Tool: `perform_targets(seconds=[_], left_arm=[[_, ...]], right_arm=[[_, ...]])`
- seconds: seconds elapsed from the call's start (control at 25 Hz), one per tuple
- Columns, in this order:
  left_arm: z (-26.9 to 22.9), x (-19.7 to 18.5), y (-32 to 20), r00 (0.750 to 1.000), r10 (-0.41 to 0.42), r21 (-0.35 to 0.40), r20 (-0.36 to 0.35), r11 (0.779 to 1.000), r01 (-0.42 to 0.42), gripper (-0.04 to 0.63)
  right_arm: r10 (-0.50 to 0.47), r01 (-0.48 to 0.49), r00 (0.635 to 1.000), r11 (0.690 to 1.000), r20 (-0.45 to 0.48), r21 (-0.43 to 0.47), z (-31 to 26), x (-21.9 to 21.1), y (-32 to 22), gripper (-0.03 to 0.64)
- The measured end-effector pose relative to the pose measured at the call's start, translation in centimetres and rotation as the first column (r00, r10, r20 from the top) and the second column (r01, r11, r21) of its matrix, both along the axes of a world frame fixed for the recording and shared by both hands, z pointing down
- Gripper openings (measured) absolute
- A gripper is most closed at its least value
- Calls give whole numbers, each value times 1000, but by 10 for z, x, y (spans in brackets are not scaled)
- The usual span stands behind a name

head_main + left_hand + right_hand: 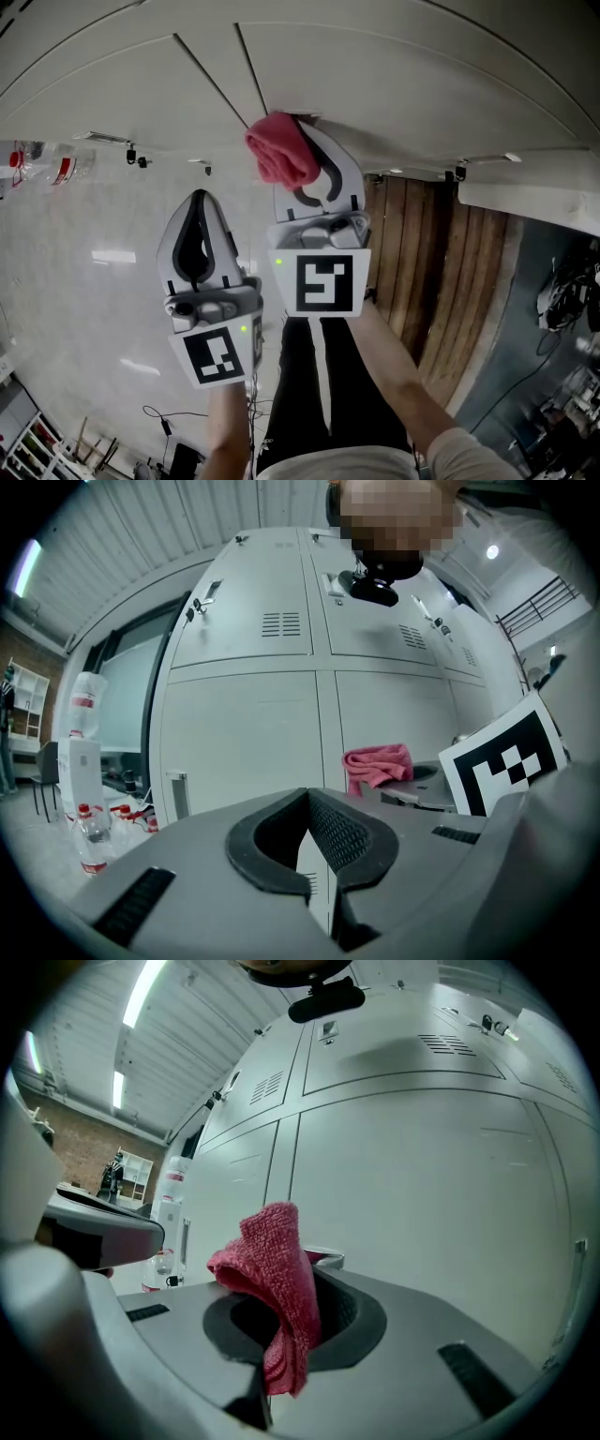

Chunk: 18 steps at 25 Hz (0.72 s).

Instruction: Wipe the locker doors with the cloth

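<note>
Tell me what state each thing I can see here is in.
Red terry cloth: bunched, pinched in the right gripper.
Right gripper: shut on the cloth.
Left gripper: shut, holding nothing.
Grey metal locker doors: closed.
Clear plastic bottles with red caps: standing, capped.

The cloth (281, 155) is rosy red terry. The locker doors (244, 752) are plain pale grey-white. The left tongs (199, 199) and right tongs (302, 127) have light grey shells with black ribbed pads. Each carries a white marker cube (323, 284) printed with black squares. The floor (84, 281) is glossy off-white beside brown wood planks (450, 272). The bottles (89, 832) have red caps and labels.
</note>
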<state>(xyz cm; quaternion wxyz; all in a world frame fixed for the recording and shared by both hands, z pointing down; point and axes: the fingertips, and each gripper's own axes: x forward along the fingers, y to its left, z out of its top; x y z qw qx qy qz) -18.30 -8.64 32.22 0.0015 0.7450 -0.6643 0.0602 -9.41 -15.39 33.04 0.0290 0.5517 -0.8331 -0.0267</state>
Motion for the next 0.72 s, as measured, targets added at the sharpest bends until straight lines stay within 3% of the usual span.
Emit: perform_targets(seconds=[0.72], left_arm=[[2,47,-9,996,84,9,13,996,-84,17]], right_arm=[[89,-89,994,996,-58,9,3,77,3,32]])
